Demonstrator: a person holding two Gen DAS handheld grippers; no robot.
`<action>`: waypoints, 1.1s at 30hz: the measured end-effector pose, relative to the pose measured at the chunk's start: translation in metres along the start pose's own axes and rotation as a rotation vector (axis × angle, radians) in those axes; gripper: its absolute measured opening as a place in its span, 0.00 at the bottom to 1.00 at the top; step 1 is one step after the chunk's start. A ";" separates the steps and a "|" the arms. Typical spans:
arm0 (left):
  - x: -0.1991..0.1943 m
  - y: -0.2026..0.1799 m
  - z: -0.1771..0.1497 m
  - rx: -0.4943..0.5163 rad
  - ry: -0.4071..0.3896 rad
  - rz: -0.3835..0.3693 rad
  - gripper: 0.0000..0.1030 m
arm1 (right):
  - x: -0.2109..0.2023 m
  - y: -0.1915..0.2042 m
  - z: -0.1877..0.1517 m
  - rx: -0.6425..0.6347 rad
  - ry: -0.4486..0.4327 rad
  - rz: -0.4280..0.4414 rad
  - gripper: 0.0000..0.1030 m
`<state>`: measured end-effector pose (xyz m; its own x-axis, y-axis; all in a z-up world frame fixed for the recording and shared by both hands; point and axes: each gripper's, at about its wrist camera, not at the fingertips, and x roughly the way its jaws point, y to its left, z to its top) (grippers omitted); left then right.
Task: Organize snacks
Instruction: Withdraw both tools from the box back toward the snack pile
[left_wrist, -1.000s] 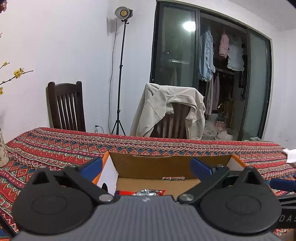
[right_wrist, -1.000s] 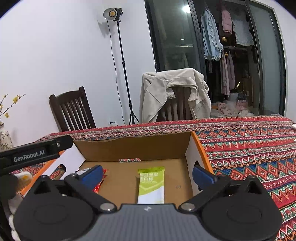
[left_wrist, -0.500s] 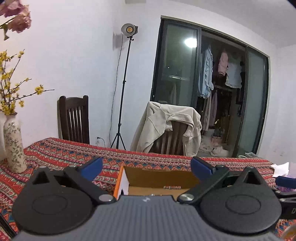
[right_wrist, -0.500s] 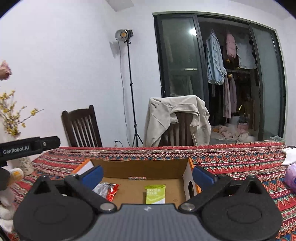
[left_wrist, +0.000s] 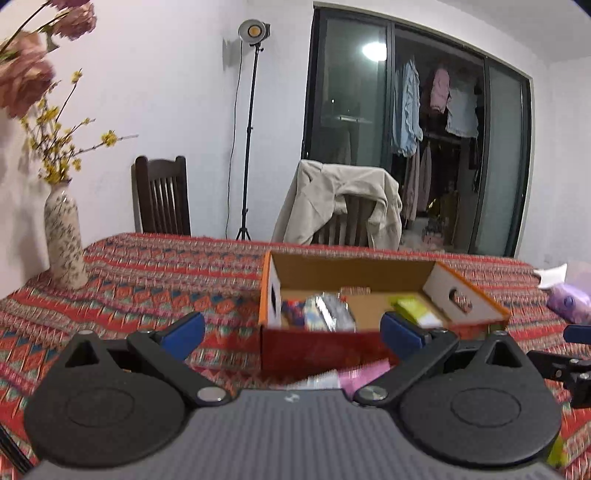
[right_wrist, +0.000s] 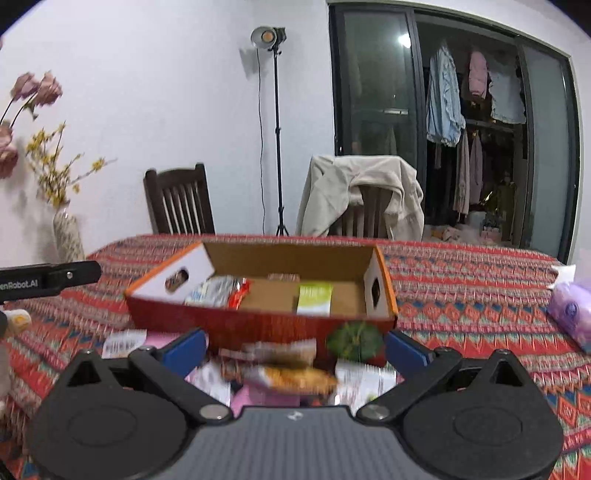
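**A:** Sitting mid-table: cardboard box (right_wrist: 258, 321) holding a green sachet (right_wrist: 314, 297) and foil packets (right_wrist: 218, 291), kept flat so more fits. Loose snack packets (right_wrist: 291, 373) piled just in front, touching its near wall, probably staged for loading.

**B:** Yep. Right gripper (right_wrist: 295, 347) spread wide above that pile, holding nothing. Left gripper (left_wrist: 291, 330) also wide, empty, facing the box. Looks like lining up another grab.

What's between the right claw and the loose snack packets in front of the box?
Nothing visible. The right claw is open and empty, with the brown snack packet lying directly ahead on the tablecloth. The cardboard box sits beyond the packets, its near wall between them and its inside.
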<state>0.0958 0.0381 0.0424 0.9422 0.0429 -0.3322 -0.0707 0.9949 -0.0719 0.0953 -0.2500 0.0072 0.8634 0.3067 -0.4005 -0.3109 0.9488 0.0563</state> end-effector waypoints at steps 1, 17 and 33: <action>-0.004 0.002 -0.005 -0.005 0.008 0.001 1.00 | -0.004 0.001 -0.005 -0.002 0.009 0.001 1.00; -0.050 0.012 -0.048 -0.039 0.074 -0.015 1.00 | -0.044 0.015 -0.057 -0.016 0.084 0.021 1.00; -0.061 0.015 -0.076 -0.045 0.114 -0.032 1.00 | -0.022 0.067 -0.093 -0.152 0.153 -0.012 0.67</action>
<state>0.0123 0.0433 -0.0103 0.9012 -0.0023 -0.4333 -0.0578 0.9904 -0.1256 0.0184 -0.2000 -0.0648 0.8006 0.2690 -0.5355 -0.3670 0.9265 -0.0834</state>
